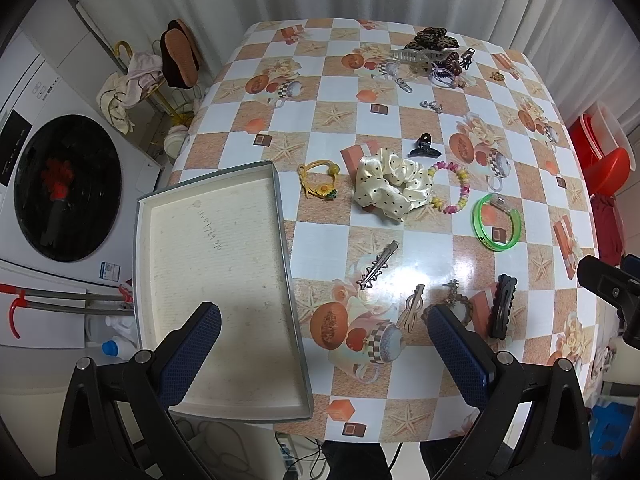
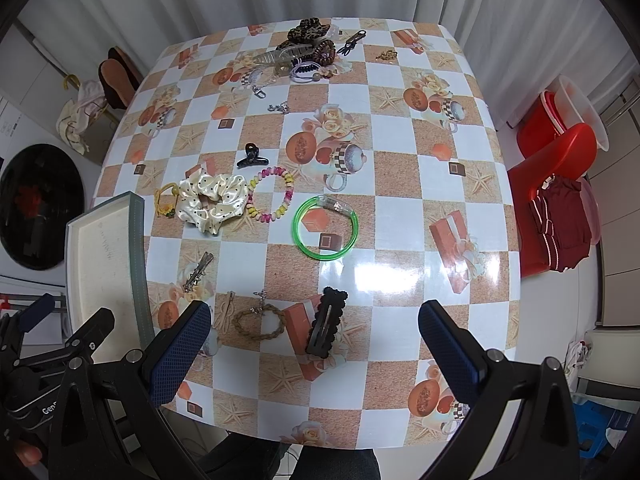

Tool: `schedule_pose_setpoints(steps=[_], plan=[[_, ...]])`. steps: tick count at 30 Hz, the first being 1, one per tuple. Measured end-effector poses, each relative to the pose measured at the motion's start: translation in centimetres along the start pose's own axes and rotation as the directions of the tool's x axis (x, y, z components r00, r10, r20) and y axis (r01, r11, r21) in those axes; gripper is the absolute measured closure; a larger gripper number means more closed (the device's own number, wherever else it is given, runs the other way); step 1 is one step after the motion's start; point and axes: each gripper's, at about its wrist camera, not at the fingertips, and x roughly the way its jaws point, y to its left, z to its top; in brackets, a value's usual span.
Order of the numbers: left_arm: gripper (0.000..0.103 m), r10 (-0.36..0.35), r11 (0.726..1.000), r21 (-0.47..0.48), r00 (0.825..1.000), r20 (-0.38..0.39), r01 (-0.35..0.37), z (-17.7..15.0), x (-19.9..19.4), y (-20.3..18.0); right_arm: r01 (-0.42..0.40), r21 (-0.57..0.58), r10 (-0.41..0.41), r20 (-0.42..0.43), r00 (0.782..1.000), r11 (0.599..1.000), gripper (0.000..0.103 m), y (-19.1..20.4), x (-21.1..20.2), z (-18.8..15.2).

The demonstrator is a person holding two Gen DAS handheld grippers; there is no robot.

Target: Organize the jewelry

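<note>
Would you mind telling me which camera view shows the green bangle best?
The right wrist view: the green bangle lies near centre, its whole ring seen almost from above. The left wrist view shows it off to the right, foreshortened but unobstructed.

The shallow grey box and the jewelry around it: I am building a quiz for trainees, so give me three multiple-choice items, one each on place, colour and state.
1. The shallow grey box sits at the table's: A left edge, B far edge, C right edge.
2. The plastic bangle is: A red, B green, C blue.
3. The left gripper and right gripper are: A shut on clips, B both open, C one shut.

A: the box overhangs the left side.
B: the ring is bright green.
B: both hold nothing, fingers wide apart.
</note>
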Motion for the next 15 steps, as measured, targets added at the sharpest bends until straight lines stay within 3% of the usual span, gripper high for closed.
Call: schedule_pose_setpoints(steps=[15], plan=[[0.0,-0.008,1.0,-0.015,1.0,-0.026,0.007,-0.8,1.1,0.3,0.001,0.007,-0.001,-0.013,1.0,1.0,0.0,-0.5,0.5,-0.2]])
